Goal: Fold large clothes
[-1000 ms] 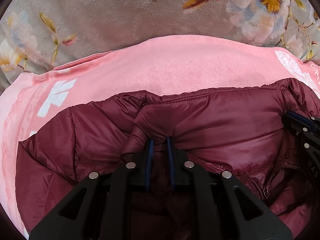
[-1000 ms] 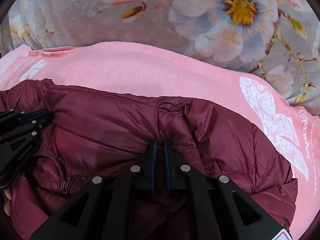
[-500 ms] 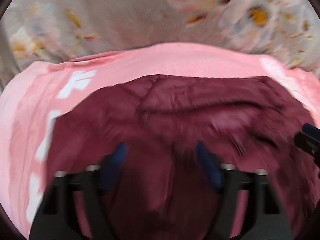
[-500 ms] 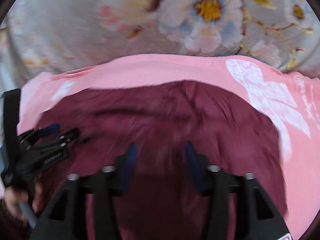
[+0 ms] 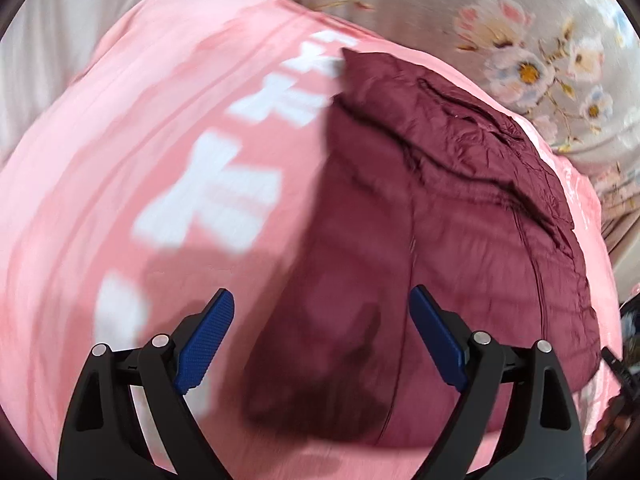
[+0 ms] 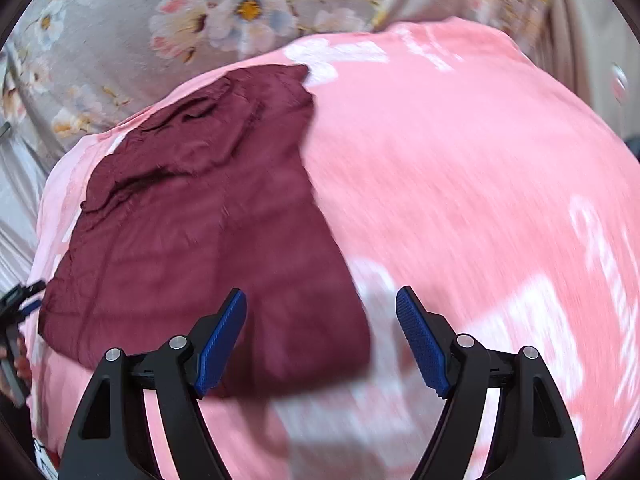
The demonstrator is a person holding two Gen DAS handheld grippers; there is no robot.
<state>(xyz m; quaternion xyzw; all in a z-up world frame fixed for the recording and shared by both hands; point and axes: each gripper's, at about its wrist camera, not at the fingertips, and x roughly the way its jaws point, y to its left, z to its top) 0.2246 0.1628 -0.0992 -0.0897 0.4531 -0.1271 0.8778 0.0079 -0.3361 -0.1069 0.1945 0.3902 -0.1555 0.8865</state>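
A maroon puffer jacket point(image 5: 440, 220) lies folded into a compact block on a pink blanket point(image 5: 140, 140). In the right wrist view the jacket point(image 6: 200, 220) lies left of centre on the same blanket point(image 6: 460, 180). My left gripper point(image 5: 320, 340) is open and empty, held above the jacket's near left edge. My right gripper point(image 6: 320, 340) is open and empty, held above the jacket's near right corner. Neither gripper touches the jacket. Both views are motion-blurred.
The pink blanket carries white printed shapes point(image 5: 216, 200) and lies on a grey floral bedcover point(image 5: 540, 60), which also shows in the right wrist view point(image 6: 160, 32). The left gripper's tip shows at the left edge of the right wrist view point(image 6: 16, 304).
Both grippers have opened and let go of the jacket's folded edge. They have pulled back and apart, the left swinging left and the right swinging right. The jacket now rests folded.
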